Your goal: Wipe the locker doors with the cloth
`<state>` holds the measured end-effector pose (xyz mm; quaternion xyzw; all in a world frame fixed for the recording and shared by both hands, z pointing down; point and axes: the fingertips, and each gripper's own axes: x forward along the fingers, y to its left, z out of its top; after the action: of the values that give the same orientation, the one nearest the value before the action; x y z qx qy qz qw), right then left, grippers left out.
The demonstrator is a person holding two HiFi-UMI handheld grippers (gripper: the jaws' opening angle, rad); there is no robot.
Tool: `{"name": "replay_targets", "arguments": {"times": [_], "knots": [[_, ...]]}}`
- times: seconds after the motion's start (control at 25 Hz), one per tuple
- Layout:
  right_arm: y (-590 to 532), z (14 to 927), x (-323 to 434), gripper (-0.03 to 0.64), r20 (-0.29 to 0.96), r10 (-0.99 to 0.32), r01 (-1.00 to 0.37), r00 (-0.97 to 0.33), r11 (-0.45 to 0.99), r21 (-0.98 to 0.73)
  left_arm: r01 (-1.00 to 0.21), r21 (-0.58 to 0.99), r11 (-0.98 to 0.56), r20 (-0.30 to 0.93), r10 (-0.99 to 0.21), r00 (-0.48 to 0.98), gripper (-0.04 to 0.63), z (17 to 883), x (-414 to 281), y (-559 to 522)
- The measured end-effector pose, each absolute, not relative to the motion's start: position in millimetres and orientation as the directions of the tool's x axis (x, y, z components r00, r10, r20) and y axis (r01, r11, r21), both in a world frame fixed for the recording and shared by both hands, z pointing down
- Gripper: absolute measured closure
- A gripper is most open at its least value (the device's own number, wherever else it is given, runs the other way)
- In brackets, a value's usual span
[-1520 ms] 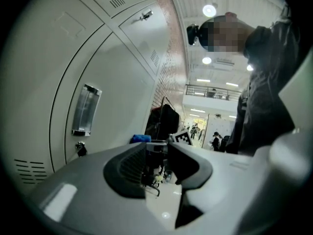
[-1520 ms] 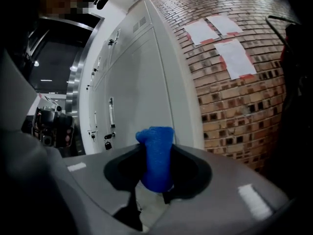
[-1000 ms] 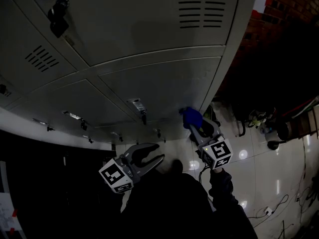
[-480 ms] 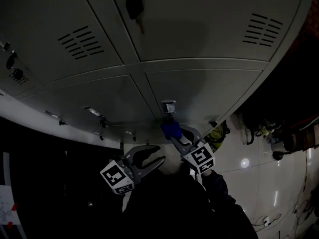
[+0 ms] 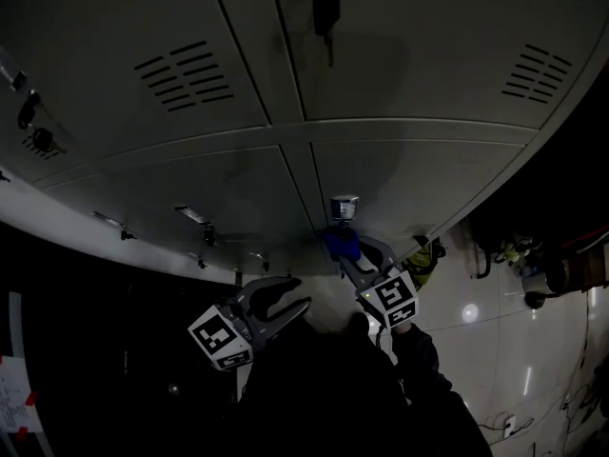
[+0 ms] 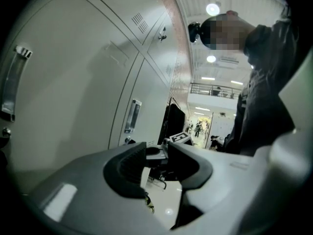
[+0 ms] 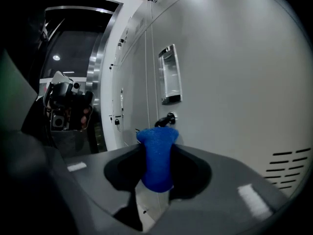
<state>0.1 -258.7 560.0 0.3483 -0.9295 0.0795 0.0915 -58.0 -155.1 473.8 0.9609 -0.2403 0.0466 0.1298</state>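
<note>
The right gripper [image 5: 348,252] is pinching a blue cloth [image 5: 341,243] between its jaws, which are pressing in on both sides of the wad so that its rounded top is sticking out past the tips [image 7: 156,153]. The cloth is sitting low on a grey locker door [image 5: 409,174], just beneath that door's metal handle [image 5: 343,208] and close to a small dark latch [image 7: 164,120]; whether it is actually touching the panel is not clear. The left gripper [image 5: 290,298] is hanging back to the left of the right one, apart from the lockers, with its jaws brought together tip to tip and nothing between them [image 6: 164,153]. A dark sleeve [image 5: 416,348] is showing behind the right gripper, and ceiling lights are reflecting off the glossy floor [image 5: 500,327].
</note>
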Motion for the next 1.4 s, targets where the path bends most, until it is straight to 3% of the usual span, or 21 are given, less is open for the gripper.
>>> {"name": "replay_targets", "arguments": {"times": [0.92,1.16,1.4], "knots": [[-272,579,208,0.488,0.260,-0.797,-0.837,-0.545,0.532,-0.125,-0.423,0.265,-0.867,0.150,-0.396,0.906,0.474,470,66,-143],[-269,579,218,0.488,0.260,-0.811,-0.851,-0.524,0.511,-0.122,-0.409,0.247,-0.879,0.153,-0.381,0.912,0.474,479,72,-145],[-258,579,180,0.488,0.235,-0.770,-0.805,-0.593,0.575,-0.147,-0.411,0.260,-0.874,0.152,-0.383,0.911,0.474,479,68,-145]]}}
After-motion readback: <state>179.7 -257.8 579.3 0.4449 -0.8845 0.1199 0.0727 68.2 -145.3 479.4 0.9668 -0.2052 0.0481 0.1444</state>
